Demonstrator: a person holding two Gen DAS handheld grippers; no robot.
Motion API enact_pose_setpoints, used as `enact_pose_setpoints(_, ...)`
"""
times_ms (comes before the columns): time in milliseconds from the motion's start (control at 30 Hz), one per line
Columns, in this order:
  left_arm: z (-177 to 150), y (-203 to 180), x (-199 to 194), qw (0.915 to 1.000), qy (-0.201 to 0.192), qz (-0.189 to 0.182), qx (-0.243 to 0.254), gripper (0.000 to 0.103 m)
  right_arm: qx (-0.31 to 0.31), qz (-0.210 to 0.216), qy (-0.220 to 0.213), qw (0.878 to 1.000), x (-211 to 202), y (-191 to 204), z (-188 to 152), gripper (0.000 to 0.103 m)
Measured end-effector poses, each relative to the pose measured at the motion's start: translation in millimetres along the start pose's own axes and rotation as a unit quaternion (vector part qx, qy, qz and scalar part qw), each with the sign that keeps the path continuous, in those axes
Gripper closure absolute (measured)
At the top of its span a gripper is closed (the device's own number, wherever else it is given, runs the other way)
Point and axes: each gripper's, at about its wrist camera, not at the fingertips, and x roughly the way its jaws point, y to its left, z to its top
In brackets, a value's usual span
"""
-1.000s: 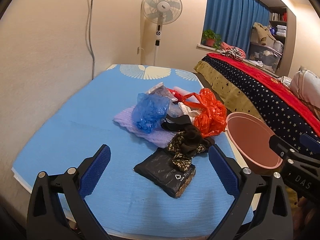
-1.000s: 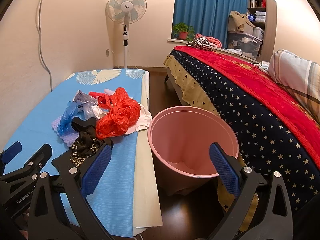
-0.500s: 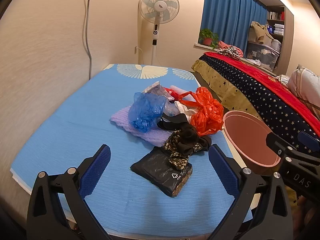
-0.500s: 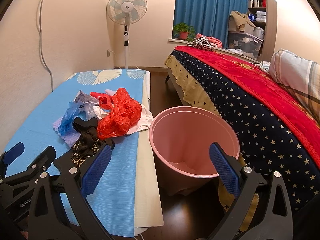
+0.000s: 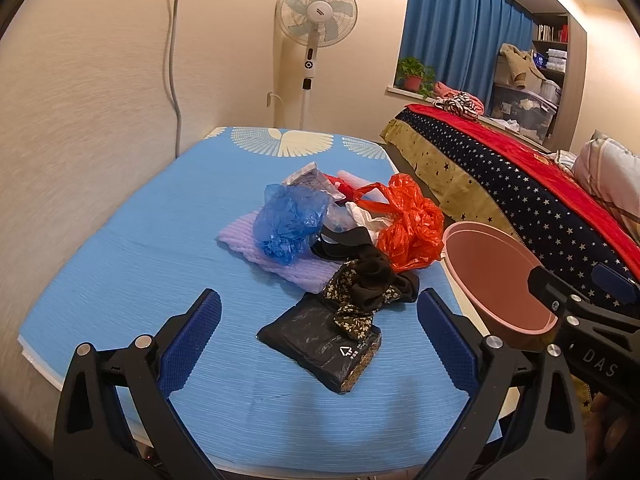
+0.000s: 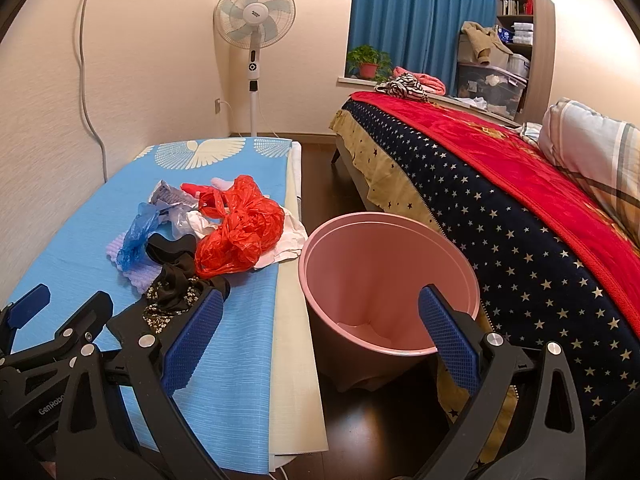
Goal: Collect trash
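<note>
Crumpled trash [image 5: 344, 236] is heaped toward the right edge of a blue mat [image 5: 132, 272]; beside that edge a pink bin [image 6: 384, 276] is seen nearly empty. Both the left claw [image 5: 320, 340] and right claw [image 6: 320, 336] are held wide open and empty, so collecting appears barely begun.

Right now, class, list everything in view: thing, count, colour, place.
Crumpled orange plastic bag: one, orange, pile's right side.
Crumpled blue plastic bag: one, blue, pile's left.
Flat black plastic packet: one, black, nearest the grippers.
Dark floral cloth: one, black-gold, overlapping the packet.
Lilac ribbed cloth: one, under the blue bag.
Round pink plastic bin: one, floor beside the mat.
Blue mat: one.
Standing fan: one, white, corner.
Left gripper: open.
Right gripper: open.
</note>
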Motion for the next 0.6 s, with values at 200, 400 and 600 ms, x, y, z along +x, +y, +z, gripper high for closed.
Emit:
enact_pose_setpoints(200, 0.4, -1.0, -2.1, 1.0, -0.001, -0.003, -0.002, 0.008, -0.002, -0.001, 0.0, 1.0, -0.3, 0.6, 0.1, 0.011)
enact_pose_setpoints(400, 1.9, -2.5, -1.7, 0.9999, 0.0, -0.01, 0.003, 0.008, 0.007, 0.001, 0.002, 1.0, 0.9, -1.4, -0.2, 0.013)
enact_pose_setpoints(600, 3.8, -0.2, 0.8, 1.0, -0.002, -0.005, -0.001, 0.013, 0.015, 0.014, 0.002, 1.0, 2.9, -4.2, 1.2, 0.023)
